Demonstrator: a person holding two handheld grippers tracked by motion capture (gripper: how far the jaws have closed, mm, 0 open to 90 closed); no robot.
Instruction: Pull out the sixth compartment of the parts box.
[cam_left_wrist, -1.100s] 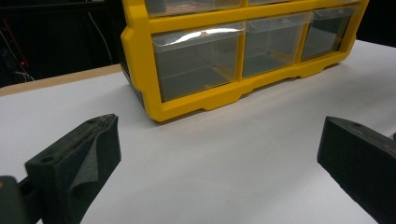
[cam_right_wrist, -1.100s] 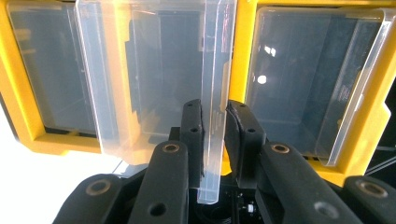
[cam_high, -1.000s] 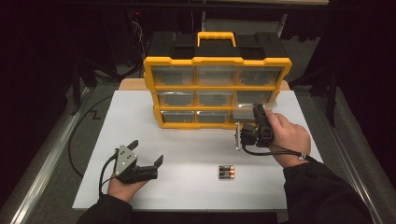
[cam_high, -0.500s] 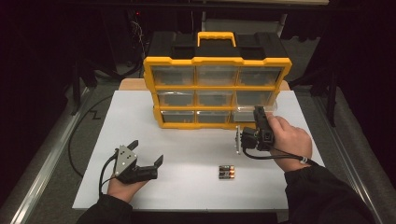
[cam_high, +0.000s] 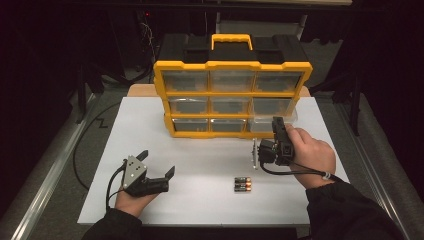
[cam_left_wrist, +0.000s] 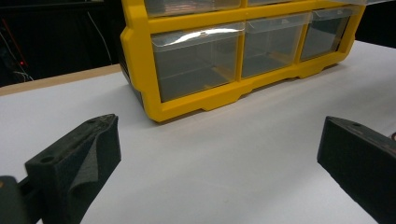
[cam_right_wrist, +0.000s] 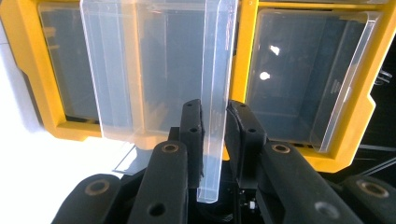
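At table's right, right gripper (cam_right_wrist: 215, 135) clamped on front lip of clear plastic drawer (cam_right_wrist: 154, 70), pulled partway from bottom-right slot of yellow organizer (cam_high: 232, 65). Drawer likely light, stiff, slick; lip best hold. Left gripper (cam_high: 157, 162) agape, idle.

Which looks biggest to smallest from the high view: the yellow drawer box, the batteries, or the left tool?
1. Yellow drawer box
2. Left tool
3. Batteries

One organizer (cam_high: 232, 92) with nine drawers (cam_high: 231, 80), two batteries (cam_high: 242, 184).
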